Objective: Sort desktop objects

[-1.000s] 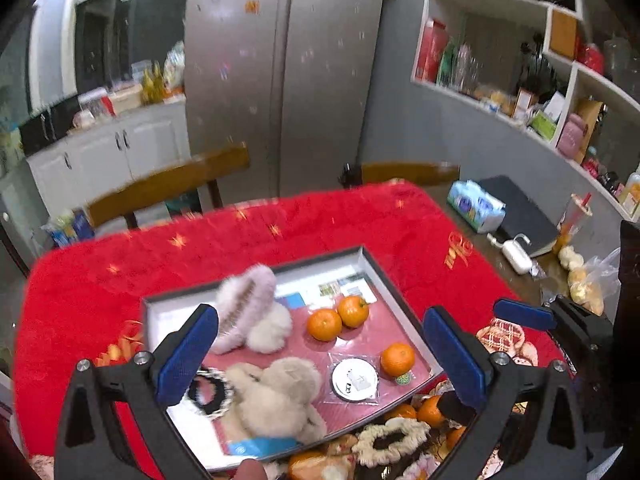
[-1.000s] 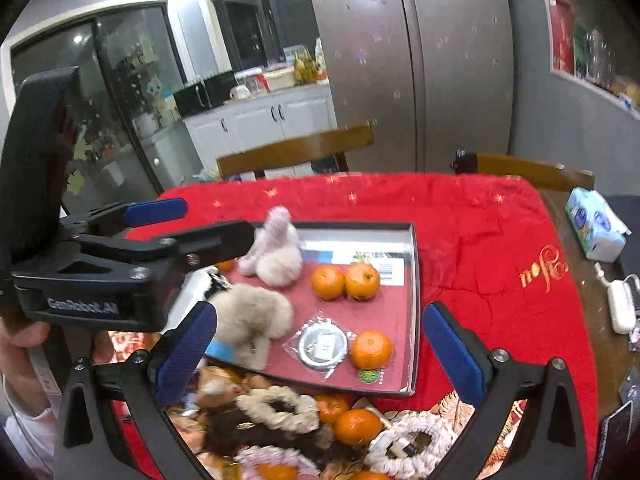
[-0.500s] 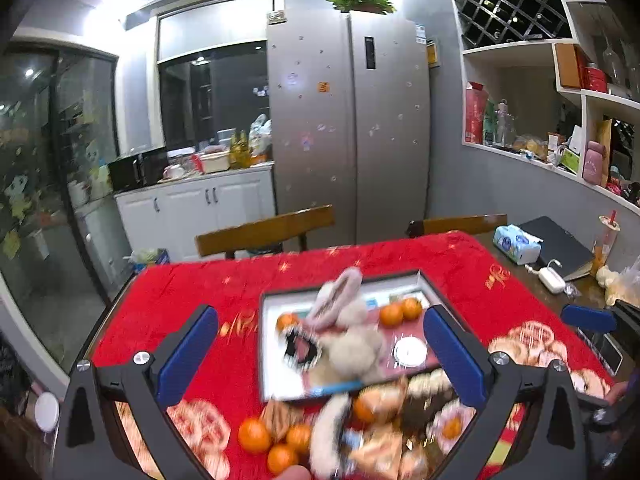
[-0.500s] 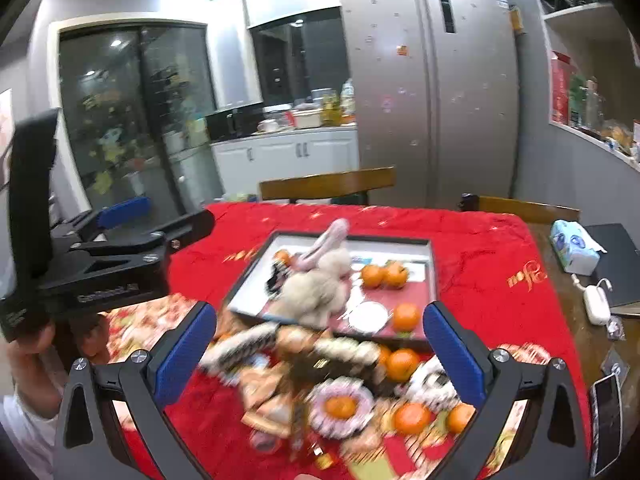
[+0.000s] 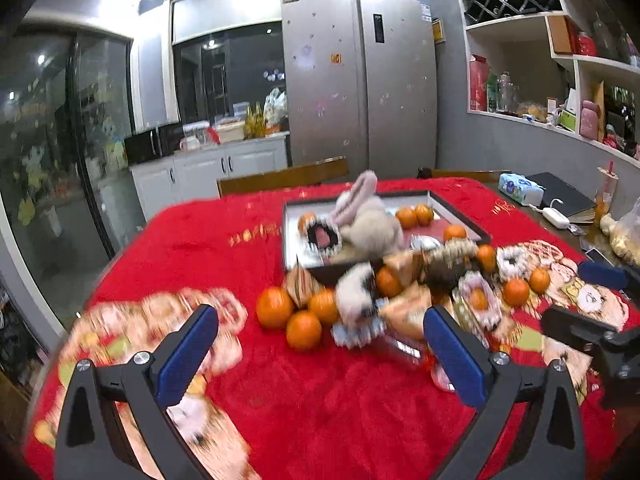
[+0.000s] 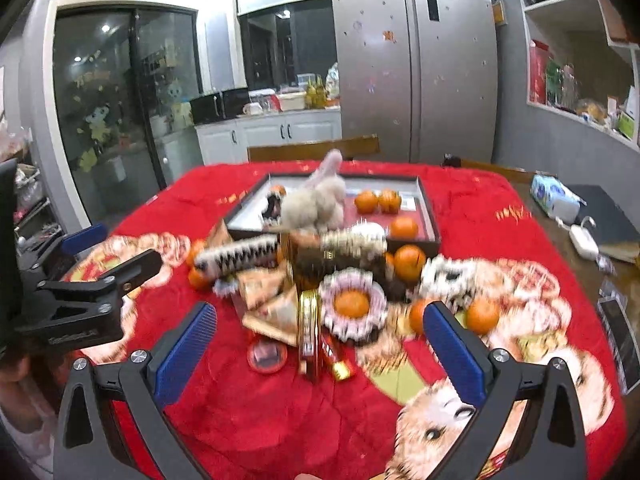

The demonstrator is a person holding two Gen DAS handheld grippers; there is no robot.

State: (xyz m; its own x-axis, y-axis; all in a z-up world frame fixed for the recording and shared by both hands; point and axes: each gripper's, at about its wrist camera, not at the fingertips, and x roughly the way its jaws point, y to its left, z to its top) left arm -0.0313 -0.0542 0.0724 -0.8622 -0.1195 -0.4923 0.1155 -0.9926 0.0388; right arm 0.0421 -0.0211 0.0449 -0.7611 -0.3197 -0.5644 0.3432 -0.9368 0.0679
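A dark tray [image 5: 460,216] [image 6: 430,216] stands mid-table on the red cloth, holding a plush rabbit [image 5: 370,220] [image 6: 320,200], several oranges [image 6: 378,201] and a hair tie. In front of it lies a pile of oranges [image 5: 304,328], frilly hair ties [image 6: 352,308], snack packets [image 6: 272,300] and a gold tin [image 6: 310,328]. My left gripper [image 5: 320,348] is open and empty, held back from the pile. My right gripper [image 6: 320,344] is open and empty, just short of the gold tin. Each gripper shows at the edge of the other's view.
A tissue pack [image 6: 554,196], a white charger [image 6: 582,240] and a dark notebook [image 5: 560,196] lie on the bare wood at the right. Wooden chairs [image 6: 316,148] stand behind the table. A fridge and wall shelves are beyond.
Both grippers have pulled back and away from the tray, so the pile in front of it now shows. Both stay open and empty.
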